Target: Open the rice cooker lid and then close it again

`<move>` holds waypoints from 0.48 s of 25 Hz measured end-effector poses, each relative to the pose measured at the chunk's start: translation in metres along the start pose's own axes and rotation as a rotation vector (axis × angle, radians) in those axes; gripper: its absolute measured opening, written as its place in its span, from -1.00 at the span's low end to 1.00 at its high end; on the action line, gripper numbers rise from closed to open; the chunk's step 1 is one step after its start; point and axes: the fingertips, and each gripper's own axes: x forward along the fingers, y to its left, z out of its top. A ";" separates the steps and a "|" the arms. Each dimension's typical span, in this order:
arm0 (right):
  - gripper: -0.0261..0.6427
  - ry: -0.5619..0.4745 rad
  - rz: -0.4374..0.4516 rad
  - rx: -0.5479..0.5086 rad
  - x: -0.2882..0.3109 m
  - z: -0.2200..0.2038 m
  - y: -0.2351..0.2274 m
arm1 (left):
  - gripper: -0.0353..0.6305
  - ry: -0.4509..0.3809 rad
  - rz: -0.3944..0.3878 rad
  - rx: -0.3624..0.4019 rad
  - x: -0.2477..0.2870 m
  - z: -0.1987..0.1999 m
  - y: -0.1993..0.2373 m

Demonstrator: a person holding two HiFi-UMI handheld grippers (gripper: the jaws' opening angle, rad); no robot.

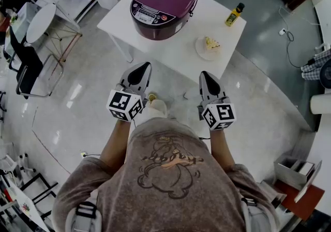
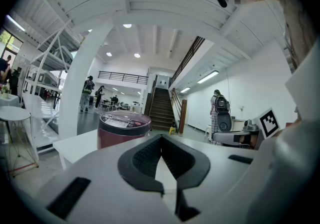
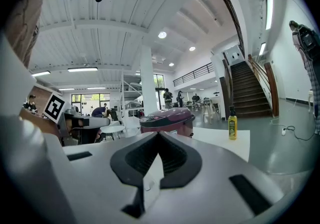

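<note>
The purple rice cooker [image 1: 163, 5] stands with its lid down on the far left part of a white table [image 1: 176, 52]. It also shows ahead in the left gripper view [image 2: 124, 127] and the right gripper view [image 3: 166, 119]. My left gripper [image 1: 145, 65] and right gripper [image 1: 205, 74] hang side by side close to my body, short of the table's near edge and well apart from the cooker. Both point level toward the table. The left gripper [image 2: 161, 139] and right gripper [image 3: 159, 134] have their tips together with nothing between them.
A yellow bottle [image 1: 234, 14] stands at the table's far right corner, and a plate [image 1: 202, 51] with food lies near the right edge. A round white table [image 1: 40, 21] and black chair [image 1: 28, 68] are at left. Boxes [image 1: 295, 169] sit on the floor at right.
</note>
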 end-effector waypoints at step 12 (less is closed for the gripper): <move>-0.93 -0.004 0.001 0.004 0.000 0.001 0.003 | -0.83 0.001 0.011 -0.016 -0.004 -0.003 0.001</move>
